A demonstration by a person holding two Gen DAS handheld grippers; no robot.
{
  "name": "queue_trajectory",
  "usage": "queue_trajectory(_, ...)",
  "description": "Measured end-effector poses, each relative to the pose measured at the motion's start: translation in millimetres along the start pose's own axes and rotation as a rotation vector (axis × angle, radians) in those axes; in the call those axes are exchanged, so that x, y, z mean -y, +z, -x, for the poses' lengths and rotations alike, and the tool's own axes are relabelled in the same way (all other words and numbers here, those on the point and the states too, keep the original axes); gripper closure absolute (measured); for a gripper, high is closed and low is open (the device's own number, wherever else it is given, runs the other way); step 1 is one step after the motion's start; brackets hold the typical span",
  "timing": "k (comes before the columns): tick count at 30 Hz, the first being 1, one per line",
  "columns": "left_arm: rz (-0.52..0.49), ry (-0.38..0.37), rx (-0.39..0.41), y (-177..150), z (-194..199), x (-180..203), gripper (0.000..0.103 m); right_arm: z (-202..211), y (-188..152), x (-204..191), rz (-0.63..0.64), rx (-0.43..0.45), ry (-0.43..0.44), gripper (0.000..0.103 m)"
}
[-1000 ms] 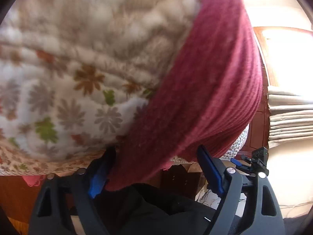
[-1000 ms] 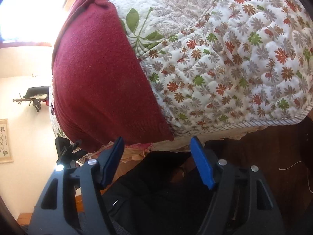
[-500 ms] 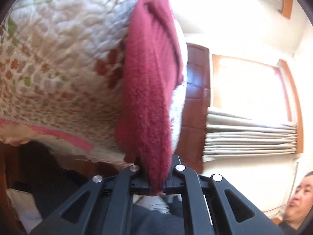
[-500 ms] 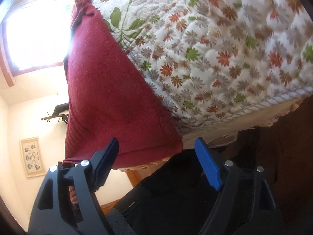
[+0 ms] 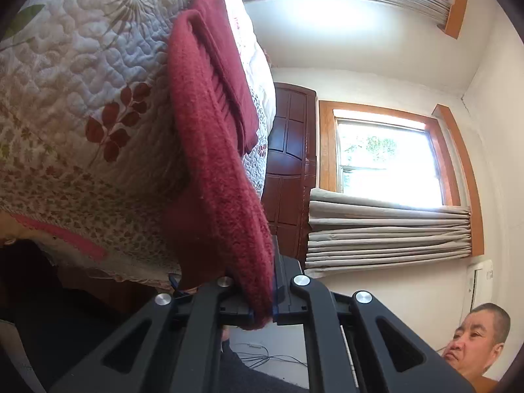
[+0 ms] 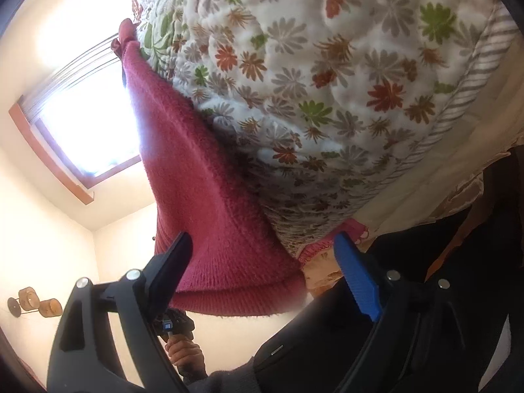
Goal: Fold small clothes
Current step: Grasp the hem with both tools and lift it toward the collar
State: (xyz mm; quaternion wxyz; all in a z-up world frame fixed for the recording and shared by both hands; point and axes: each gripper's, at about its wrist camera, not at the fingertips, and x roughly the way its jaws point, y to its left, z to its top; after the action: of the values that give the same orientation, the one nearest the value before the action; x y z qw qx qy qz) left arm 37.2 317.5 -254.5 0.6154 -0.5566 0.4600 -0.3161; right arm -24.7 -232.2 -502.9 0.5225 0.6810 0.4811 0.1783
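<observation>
**Red knit held at one corner over a flowered quilt**

Left wrist view: a quilted bedspread, white with leaf and flower print, fills the space to the left of and beyond the jaws; the dark red knitted garment lies along its edge and runs down into the left gripper, whose jaws are closed tight on the cloth's near end, the fabric pinched between them and bulging just past the grip; further along, away from the jaws, the garment shows a folded layer lying on top of itself; to the right of the jaws stand a dark wooden door, a wood-framed window with a gathered beige curtain below it, and, at the lower right edge, a person.

Right wrist view: the right gripper is spread wide and grips nothing; its black finger sits at the left, its blue-padded finger at the right; the garment's ribbed hem hangs across the gap between them, in front of the jaws, with the cloth rising away toward the bright window; the quilt spreads above and to the right of the jaws; below the left finger, a hand holds the other tool's handle.
</observation>
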Motion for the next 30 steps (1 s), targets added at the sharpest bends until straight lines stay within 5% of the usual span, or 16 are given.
queue_trajectory(1,-0.001,0.001,0.0,0,0,0,0.097,-2,-1,1,-0.004,-0.003,0.017,0.019)
queue_trajectory(3,0.001,-0.001,0.005,-2,3,-2,0.097,-3,-11,2,-0.003,-0.034,0.057,0.052)
queue_trajectory(4,0.004,-0.001,0.009,-2,6,-3,0.097,-2,-16,-3,0.003,-0.046,0.054,0.08)
queue_trajectory(6,0.01,0.007,0.024,-5,12,-9,0.097,11,-25,-17,0.039,-0.031,0.048,0.091)
queue_trajectory(17,0.117,-0.045,0.094,-45,40,-63,0.097,76,-68,-170,0.351,0.027,0.035,0.094)
queue_trajectory(30,0.075,-0.321,0.193,-4,47,-3,0.097,67,-56,-289,0.446,0.072,0.054,0.094)
